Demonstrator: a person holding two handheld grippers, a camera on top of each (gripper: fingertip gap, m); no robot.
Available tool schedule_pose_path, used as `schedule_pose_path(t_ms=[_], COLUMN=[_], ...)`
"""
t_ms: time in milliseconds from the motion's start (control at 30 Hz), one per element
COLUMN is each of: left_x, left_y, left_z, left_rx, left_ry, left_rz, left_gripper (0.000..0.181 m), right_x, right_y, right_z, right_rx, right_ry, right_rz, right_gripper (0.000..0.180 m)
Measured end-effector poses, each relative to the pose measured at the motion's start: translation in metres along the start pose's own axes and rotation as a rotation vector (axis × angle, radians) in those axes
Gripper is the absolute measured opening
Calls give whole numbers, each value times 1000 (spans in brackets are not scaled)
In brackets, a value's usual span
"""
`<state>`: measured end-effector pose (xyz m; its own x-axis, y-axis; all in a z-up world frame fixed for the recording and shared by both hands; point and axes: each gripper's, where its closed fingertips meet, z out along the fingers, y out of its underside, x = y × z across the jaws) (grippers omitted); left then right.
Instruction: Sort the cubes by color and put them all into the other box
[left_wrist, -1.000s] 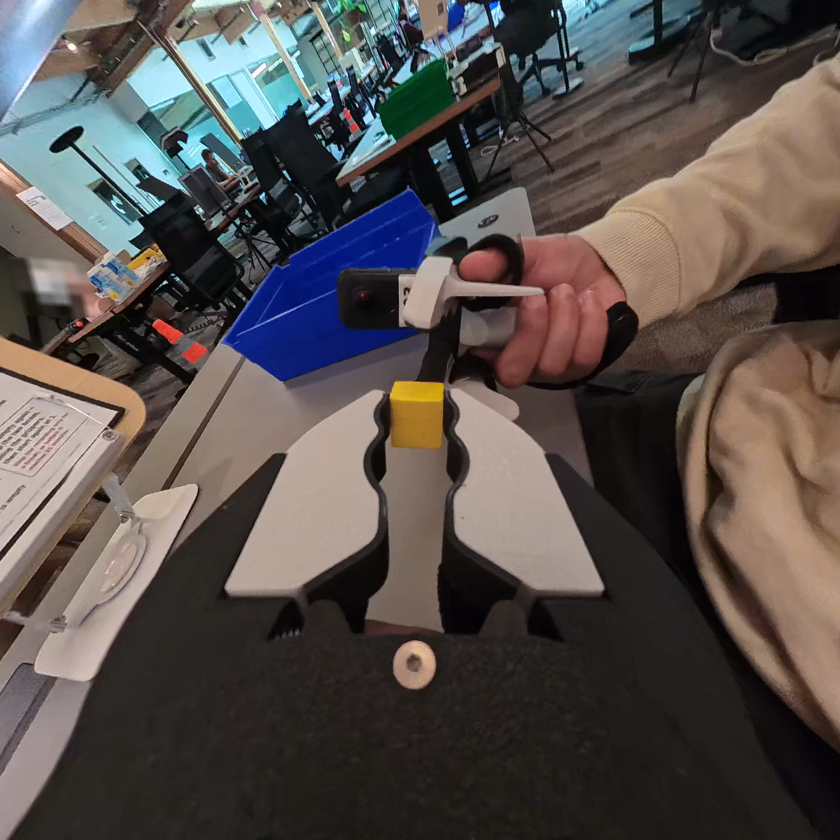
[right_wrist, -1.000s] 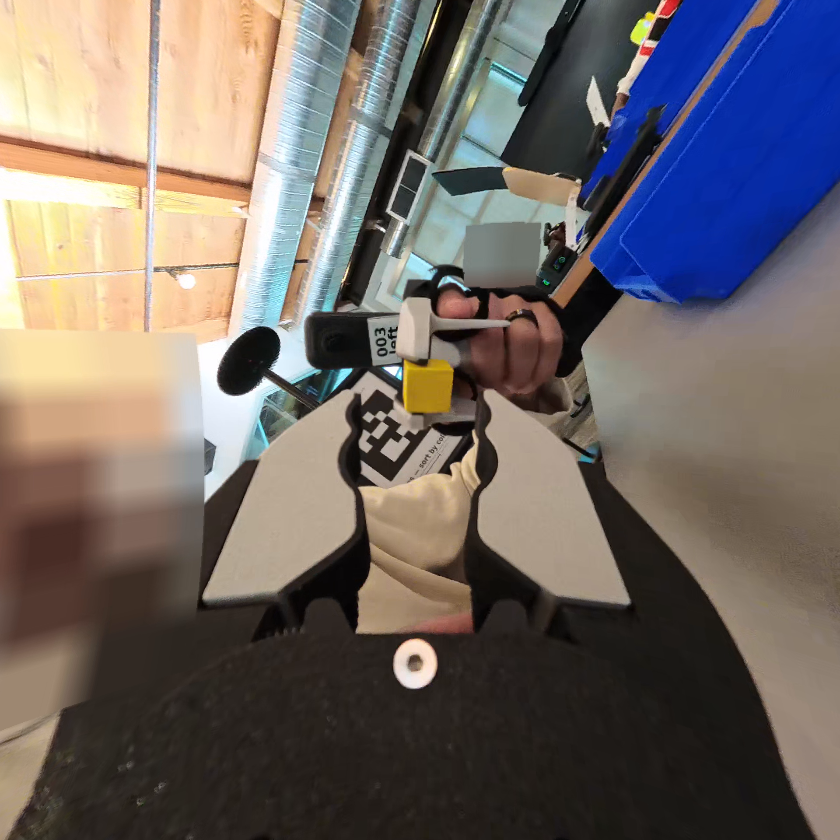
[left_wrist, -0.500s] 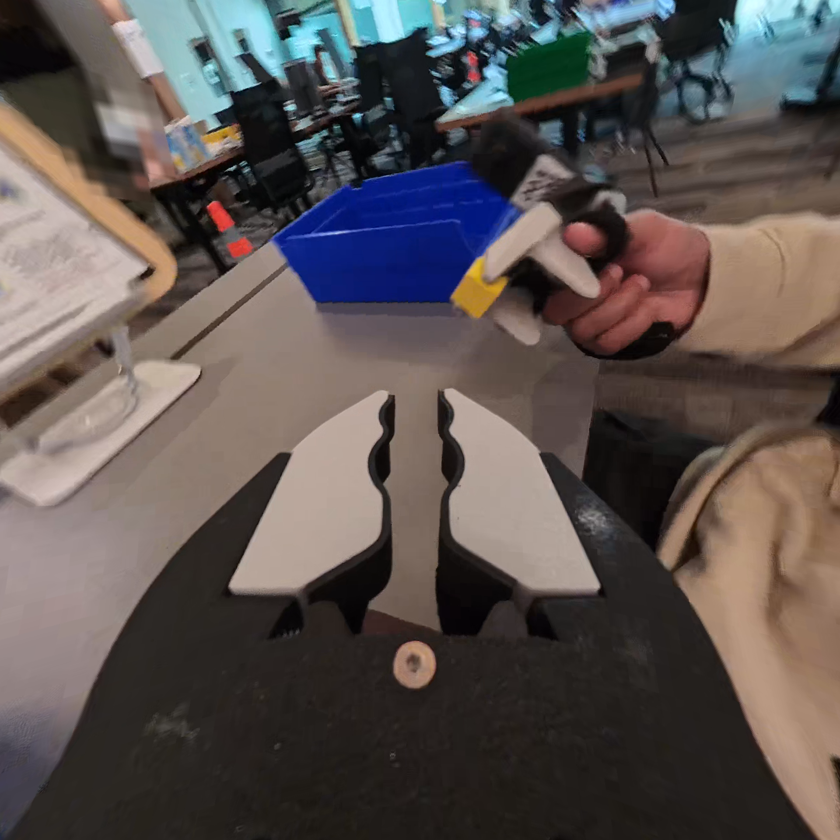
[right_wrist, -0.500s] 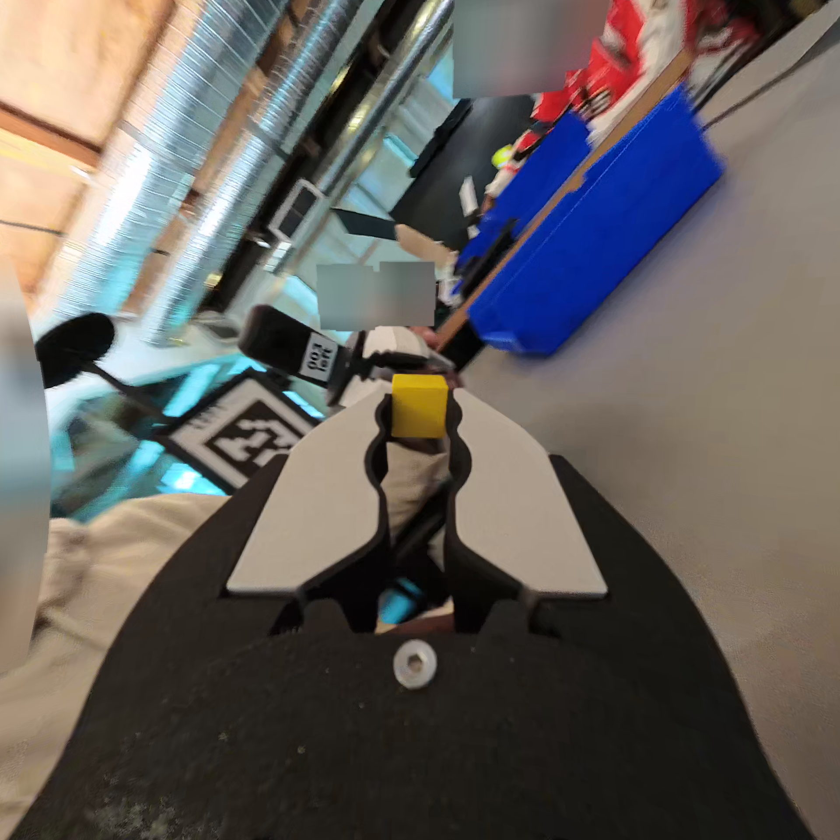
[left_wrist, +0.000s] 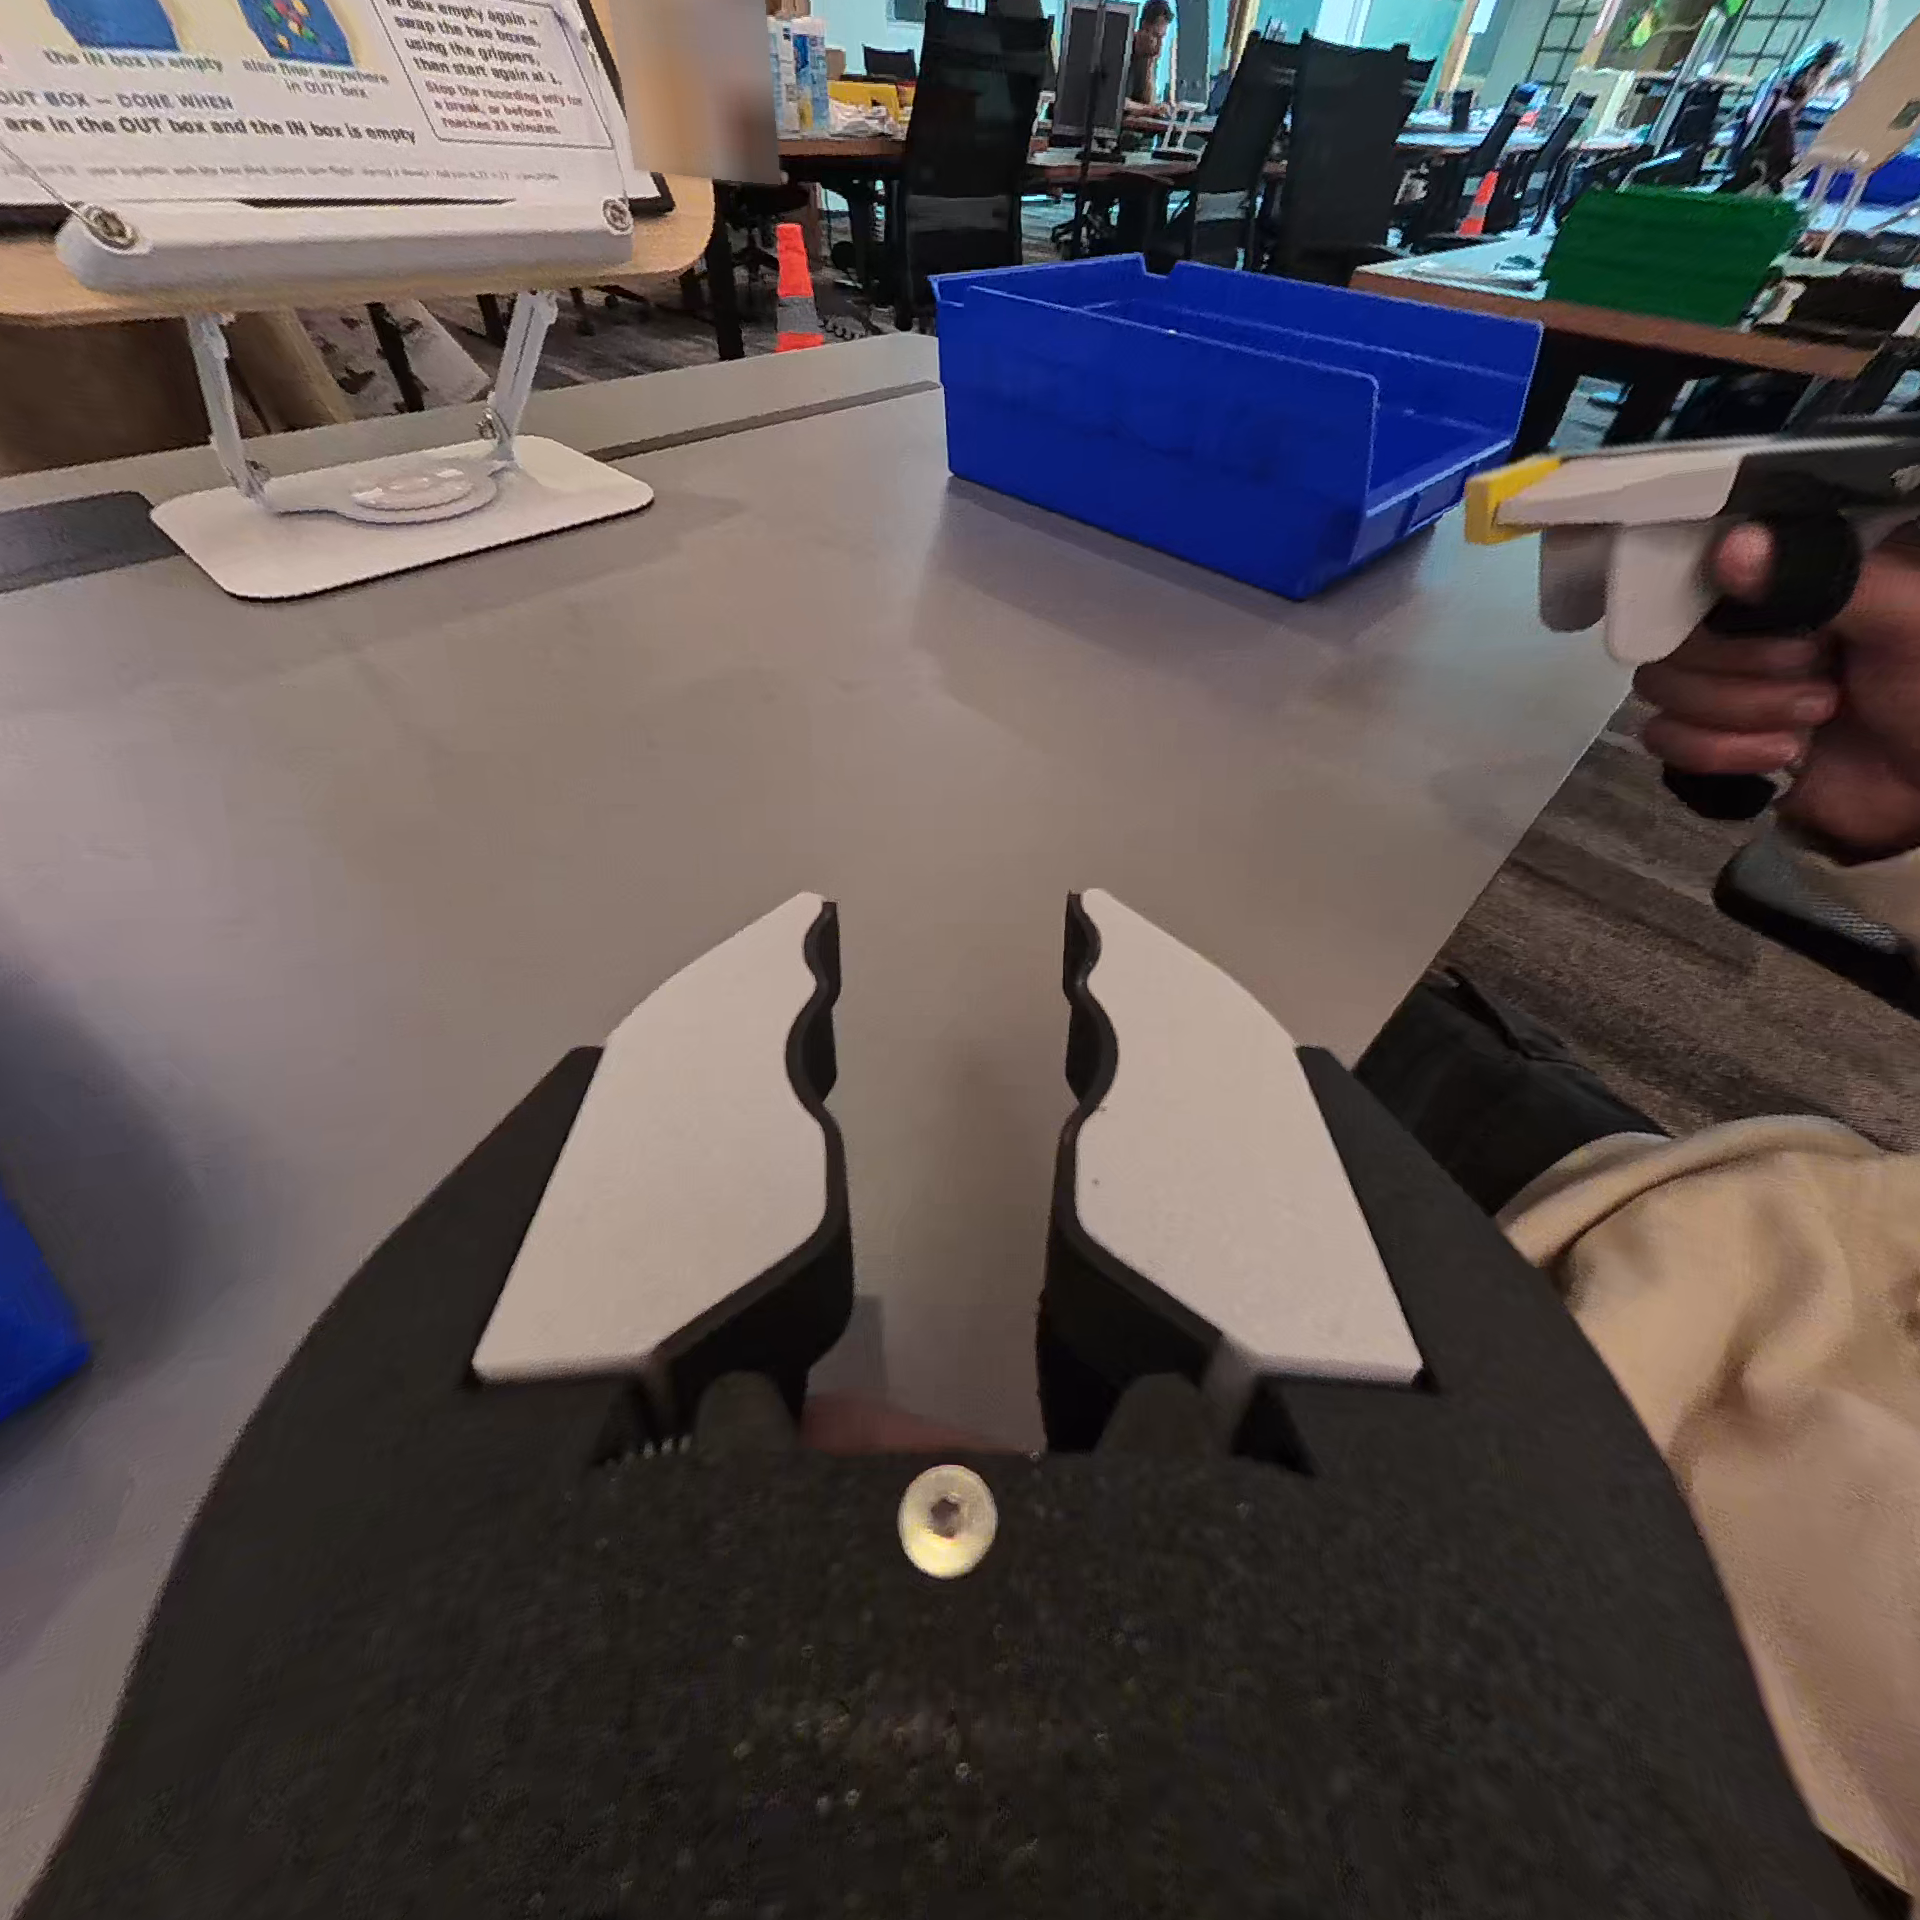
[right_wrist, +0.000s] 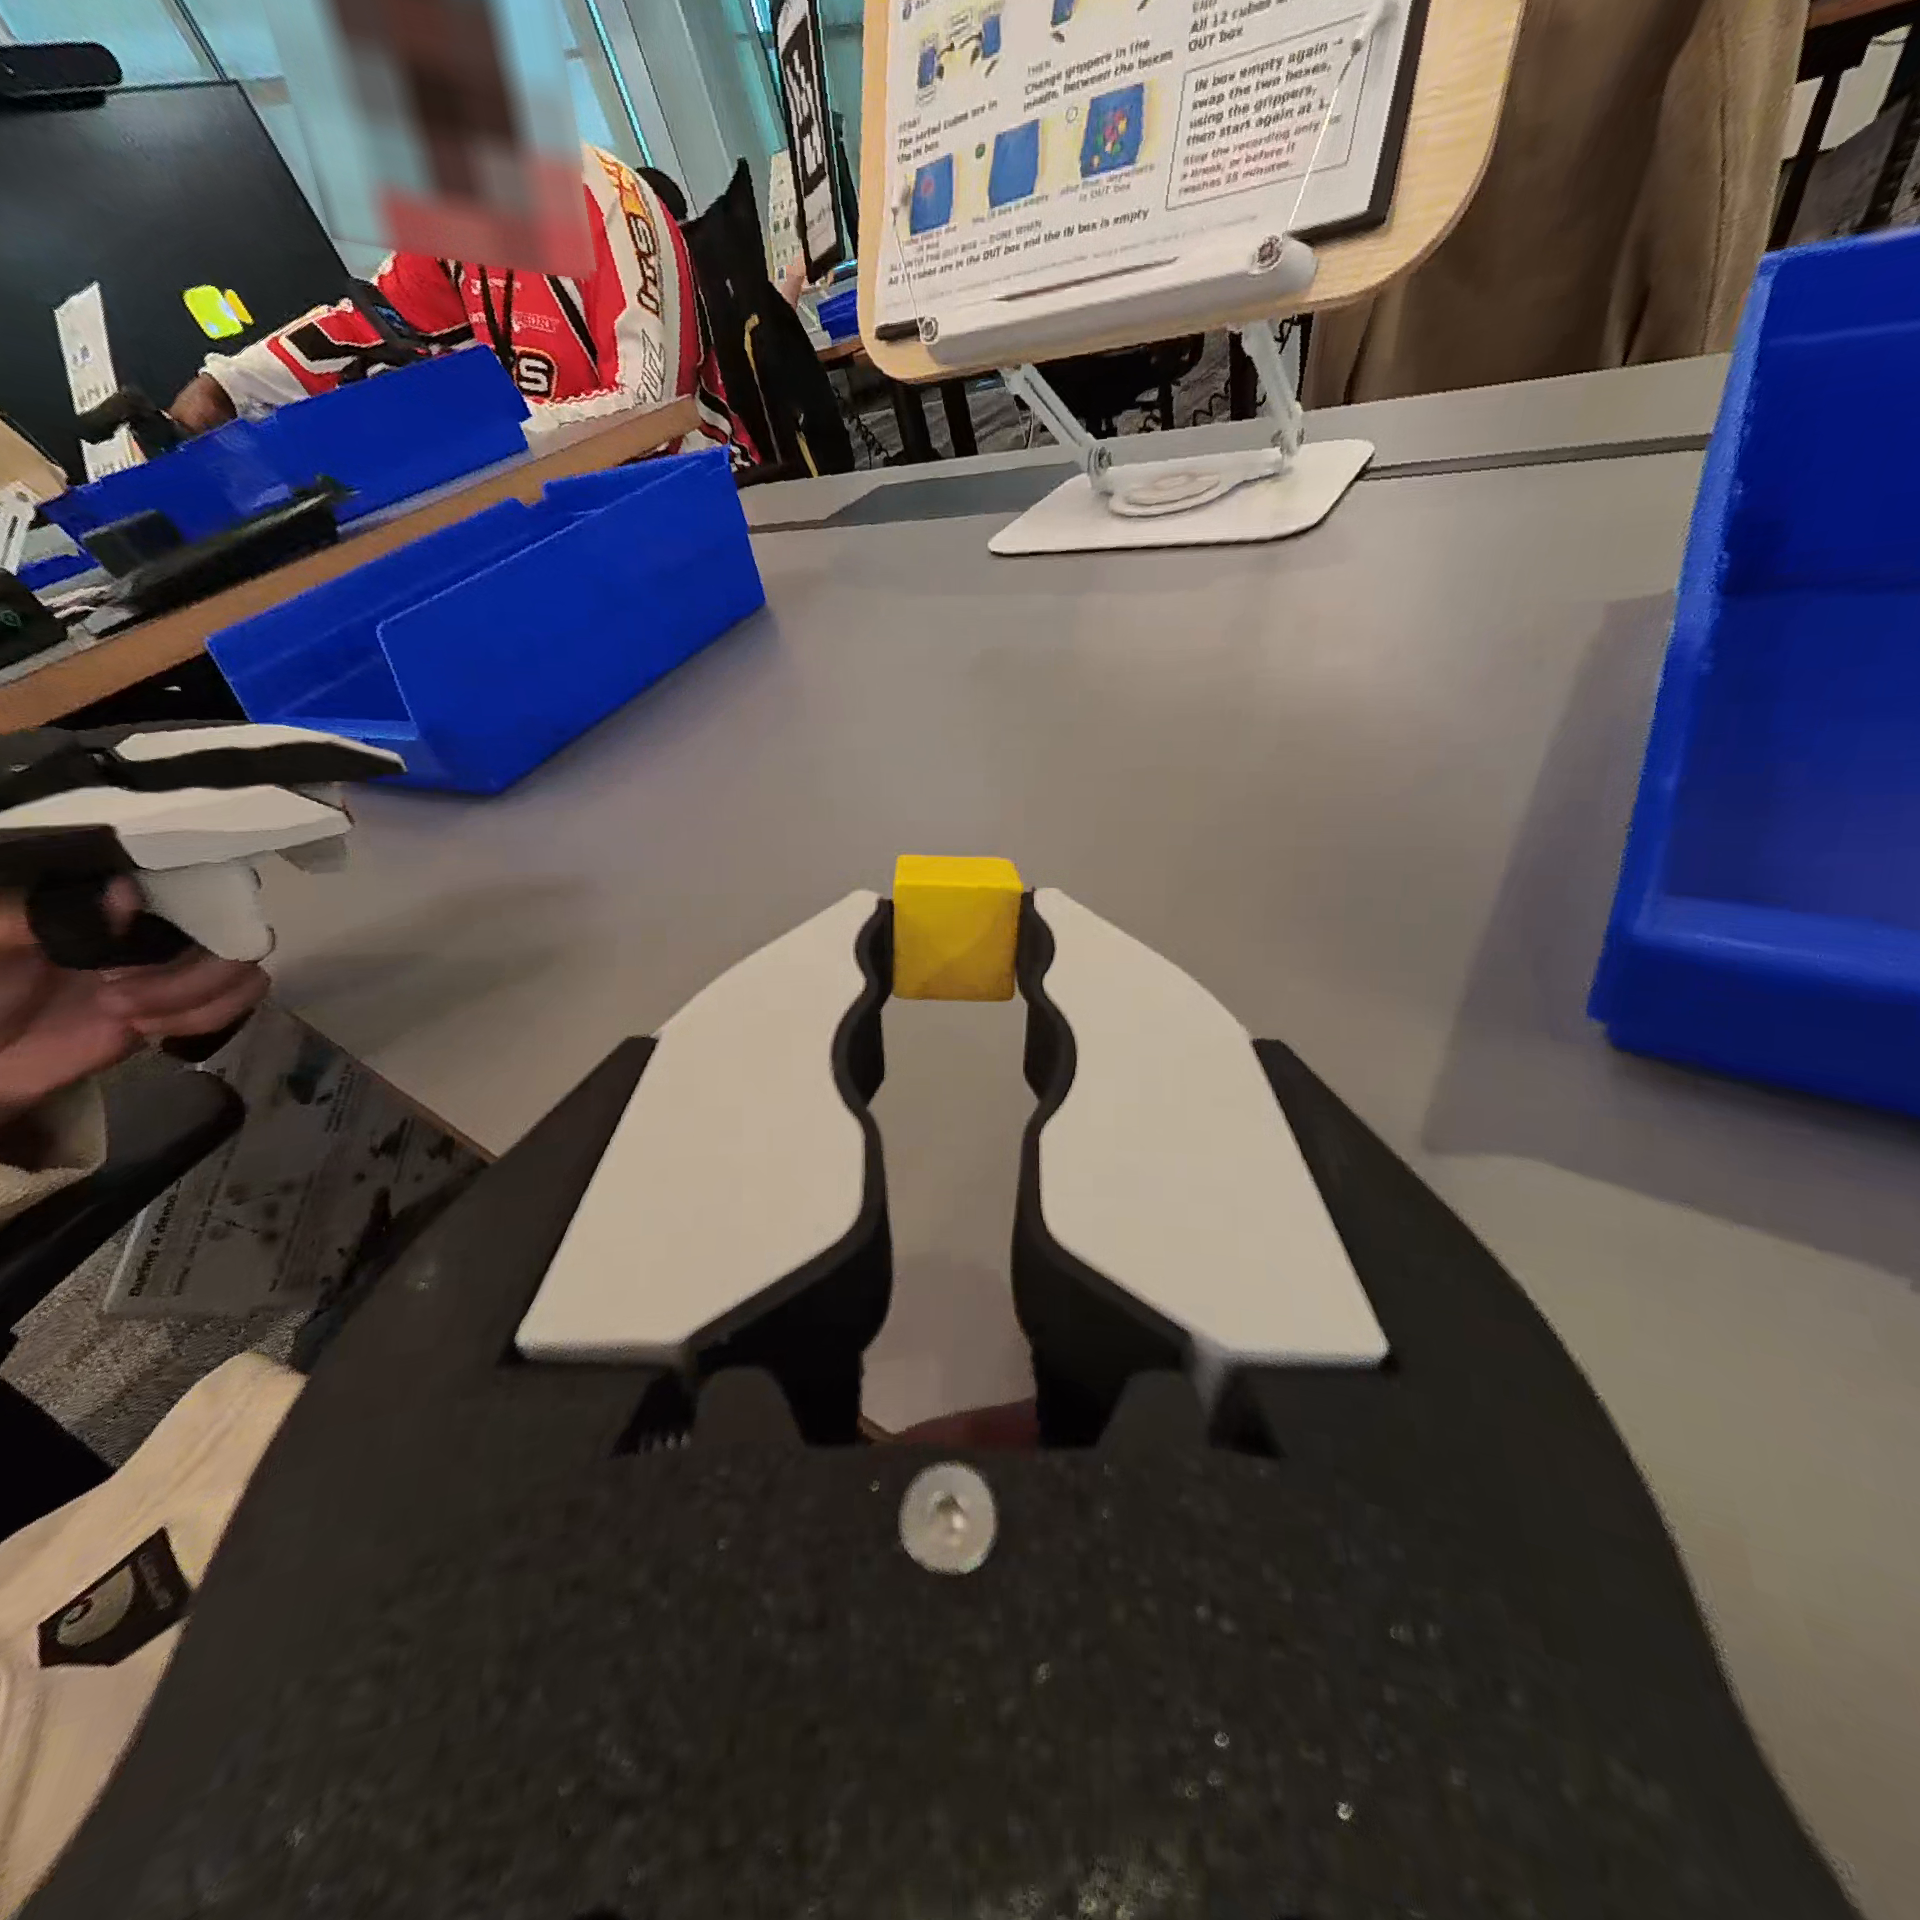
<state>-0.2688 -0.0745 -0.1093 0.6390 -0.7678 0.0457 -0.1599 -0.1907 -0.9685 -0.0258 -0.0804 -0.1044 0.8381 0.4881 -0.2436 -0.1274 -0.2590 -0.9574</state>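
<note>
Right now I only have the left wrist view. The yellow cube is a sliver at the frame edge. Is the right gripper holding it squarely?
Observer: Yes. The right wrist view shows the yellow cube clamped between the tips of the right gripper's fingers.
Operator: Anything in the blue box near it?
Observer: That blue box fills the view's right edge. The part of its inside that shows holds no cubes.
Operator: Where's the other box?
Observer: A second blue box stands at the left of the table, just beyond the left gripper. Its inside is hidden from here.
</note>
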Motion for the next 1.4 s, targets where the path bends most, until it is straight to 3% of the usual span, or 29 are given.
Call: schedule_pose_path(t_ms=[67,167,300,400,467,567,833,1067,1200,1300,1400], left_x=[2,9,14,17,19,17,11,16,15,8,0], left_y=[2,3,1,2,2,2,11,10,10,6,3], left_z=[1,2,3,4,3,2,2,4,3,-1,-4], left_rx=[-11,-24,-24,-34,-34,-32,-73,-77,-82,-71,-64], left_ry=[1,14,17,17,18,-1,-18,-2,-23,-63,-87], left_rz=[15,32,95,117,130,157,168,177,190,201,167], left_gripper=[39,38,38,38,38,38,38,39,39,39,39], right_x=[7,75,178,245,274,294,289,295,280,219,76], right_y=[-12,-51,-78,-49,-30,-14,13,11,-14,-60,-80], right_z=[-6,-29,-38,-31,-29,-33,-39,-39,-34,-9,27], right_rx=[16,-35,-412,-816,-993,-1201,-1429,-1397,-1255,-873,-333], right_ry=[25,285,385,383,409,467,507,517,534,493,106], right_rz=[-38,-130,-112,-8,35,-76,-100,-90,-156,-284,-252], right_gripper=[22,22,22,23,23,23,23,23,36,36,32])
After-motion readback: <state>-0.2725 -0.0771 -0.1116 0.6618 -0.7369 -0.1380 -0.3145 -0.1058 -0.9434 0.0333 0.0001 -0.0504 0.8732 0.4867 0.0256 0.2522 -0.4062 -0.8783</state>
